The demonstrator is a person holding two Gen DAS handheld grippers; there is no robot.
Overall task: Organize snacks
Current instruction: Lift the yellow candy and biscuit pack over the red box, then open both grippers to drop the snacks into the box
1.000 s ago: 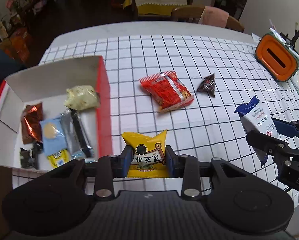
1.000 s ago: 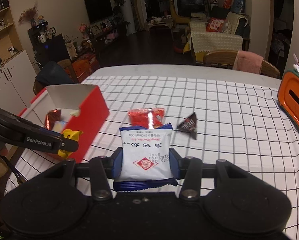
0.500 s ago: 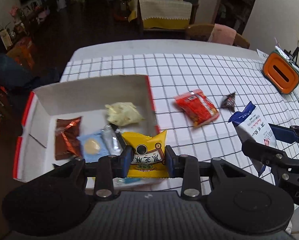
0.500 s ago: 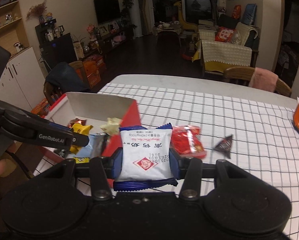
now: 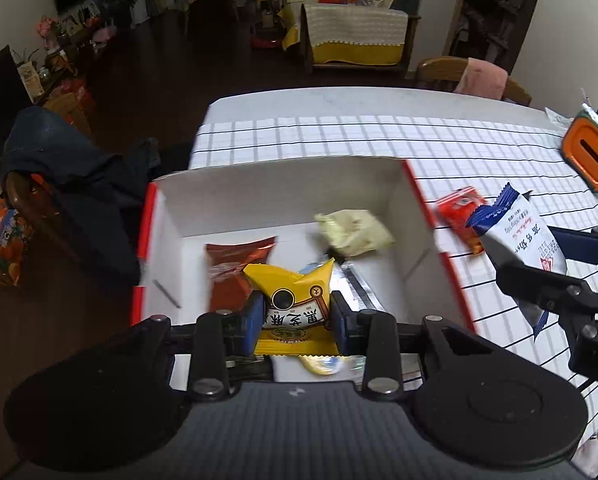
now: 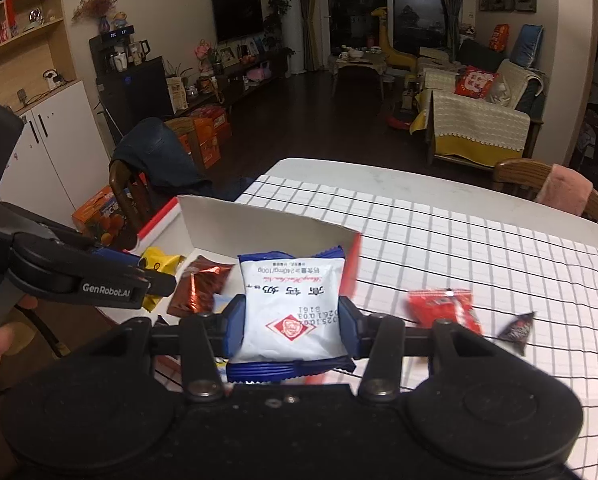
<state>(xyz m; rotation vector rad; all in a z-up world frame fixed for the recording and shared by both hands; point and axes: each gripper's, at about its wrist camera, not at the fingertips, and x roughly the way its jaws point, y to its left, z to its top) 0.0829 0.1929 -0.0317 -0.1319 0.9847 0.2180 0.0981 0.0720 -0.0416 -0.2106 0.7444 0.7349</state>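
Left gripper (image 5: 295, 322) clamps yellow packet (image 5: 293, 300) over the box (image 5: 283, 184)

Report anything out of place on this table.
Two snacks lie loose on the tablecloth outside the box: a red packet and a small dark triangular one. Nothing looks spilled or torn.

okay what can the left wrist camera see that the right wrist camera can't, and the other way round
Only the left wrist view shows the pale yellow packet in the box and the orange holder at the table's far edge. Only the right wrist view shows the small dark triangular packet on the checked cloth. Both show the box, the yellow packet clamped in the left tongs, the white and blue packet in the right tongs, and the red packet.
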